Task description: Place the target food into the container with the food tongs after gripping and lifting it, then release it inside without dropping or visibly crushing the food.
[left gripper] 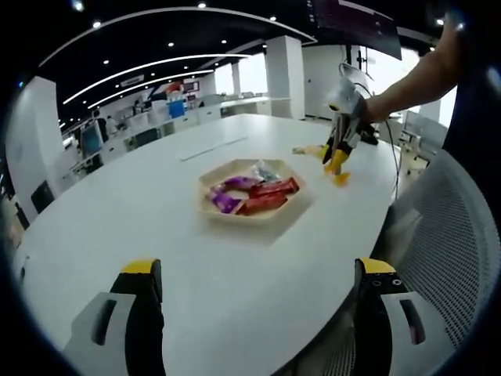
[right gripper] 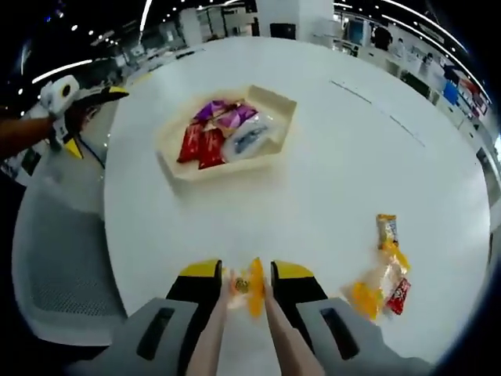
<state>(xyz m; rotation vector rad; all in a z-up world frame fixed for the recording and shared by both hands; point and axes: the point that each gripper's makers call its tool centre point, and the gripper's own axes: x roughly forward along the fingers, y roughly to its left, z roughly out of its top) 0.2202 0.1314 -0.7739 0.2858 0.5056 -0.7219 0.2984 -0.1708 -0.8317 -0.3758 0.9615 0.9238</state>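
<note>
Your right gripper hangs low over the white table, its yellow-tipped jaws drawn narrow around a pair of pale food tongs. The tong tips pinch a small orange-yellow wrapped snack, which sits just clear of the tabletop as far as the right gripper view can tell. Ahead of it lies the shallow beige tray, already carrying red, purple and blue-and-clear packets. Off to the side, well apart from the tray, a loose cluster of yellow and red snack packets rests on the table.

Your left gripper is held back near the table's edge, its jaws standing wide with nothing between them. From the left gripper view, the tray sits mid-table, and beyond it your right gripper reaches in with the yellow snack just beneath it, close to the table. A grey mesh chair stands beside the table.
</note>
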